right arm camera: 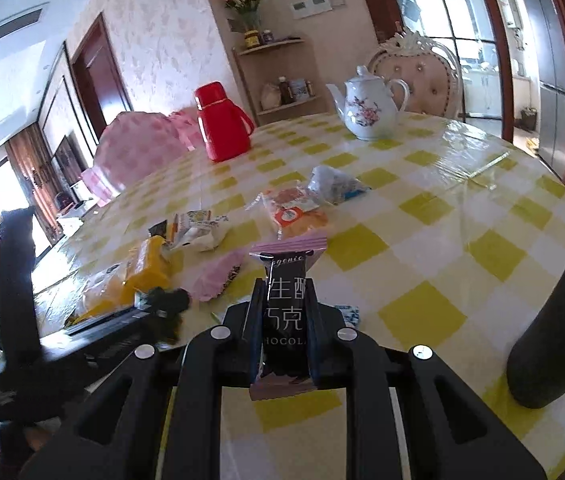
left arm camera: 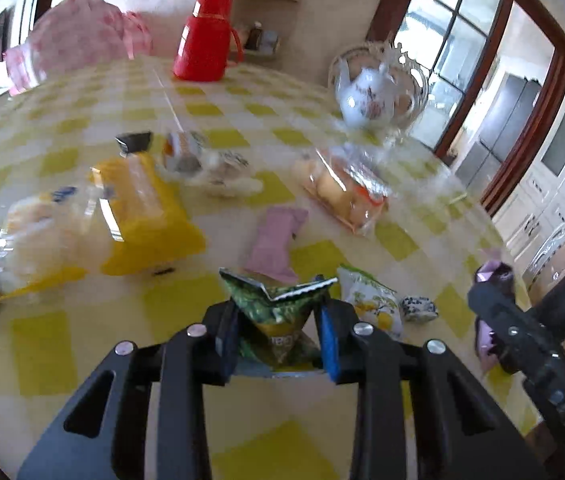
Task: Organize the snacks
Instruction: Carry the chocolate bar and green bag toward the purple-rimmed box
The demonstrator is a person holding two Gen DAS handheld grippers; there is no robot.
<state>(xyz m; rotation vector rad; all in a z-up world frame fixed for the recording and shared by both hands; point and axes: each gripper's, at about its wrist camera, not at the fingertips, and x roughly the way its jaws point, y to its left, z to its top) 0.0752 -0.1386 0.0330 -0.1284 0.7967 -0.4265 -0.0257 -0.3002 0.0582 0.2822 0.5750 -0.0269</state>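
The left gripper [left arm camera: 278, 320] is clamped on one green snack packet [left arm camera: 278, 308], its jaws pinching the crumpled sides above the yellow-checked table [left arm camera: 202, 110]. The right gripper [right arm camera: 284, 312] is clamped on one black chocolate bar with pink ends [right arm camera: 285, 300], held upright. Loose on the cloth lie one yellow bread bag [left arm camera: 138, 208], one clear bag of buns [left arm camera: 342, 188], one pink wrapper [left arm camera: 276, 240], one lemon-print packet [left arm camera: 374, 300] and one small blue-and-white packet [left arm camera: 418, 308]. Farther back stand one red thermos [left arm camera: 204, 38] and one white teapot [left arm camera: 366, 98]
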